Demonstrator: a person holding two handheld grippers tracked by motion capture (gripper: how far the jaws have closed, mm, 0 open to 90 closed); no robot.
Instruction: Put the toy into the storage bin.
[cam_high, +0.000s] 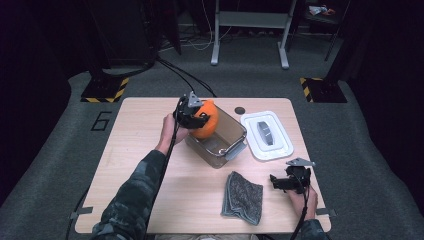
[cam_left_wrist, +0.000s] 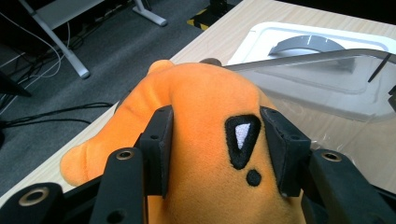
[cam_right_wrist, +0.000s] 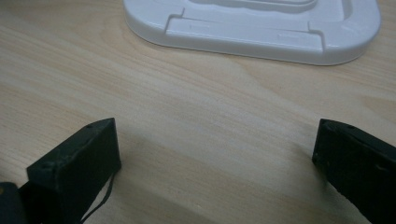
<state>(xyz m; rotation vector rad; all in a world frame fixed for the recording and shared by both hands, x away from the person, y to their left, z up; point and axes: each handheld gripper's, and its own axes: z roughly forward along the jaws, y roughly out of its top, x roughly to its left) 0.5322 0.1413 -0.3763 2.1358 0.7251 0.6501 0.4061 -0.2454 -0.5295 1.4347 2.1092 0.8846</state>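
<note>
The pale wooden worktop carries everything here. Near its middle stands a clear plastic rectangular container, set at an angle to the worktop's edges, and just beside it on the right lies a white plastic lid with rounded corners and a grey handle at its centre; the lid also shows at the top of the right gripper view. In front of the container, towards the person, lies a folded grey cloth. An orange plush toy, round and soft with a black and white patch stitched on it, sits at the container's far left corner, over the rim; whether it rests on the container cannot be told. The person's left forearm, in a camouflage sleeve, reaches forward and slightly right from the bottom edge, the hand wrapped around the left gripper, which points towards the toy. In the left gripper view this left gripper has its black jaws on either side of the toy, pressing into the plush. The right hand rests low near the worktop's front right corner, holding the right gripper level and pointing left towards the cloth; in the right gripper view its jaws stand spread wide over bare wood.
</note>
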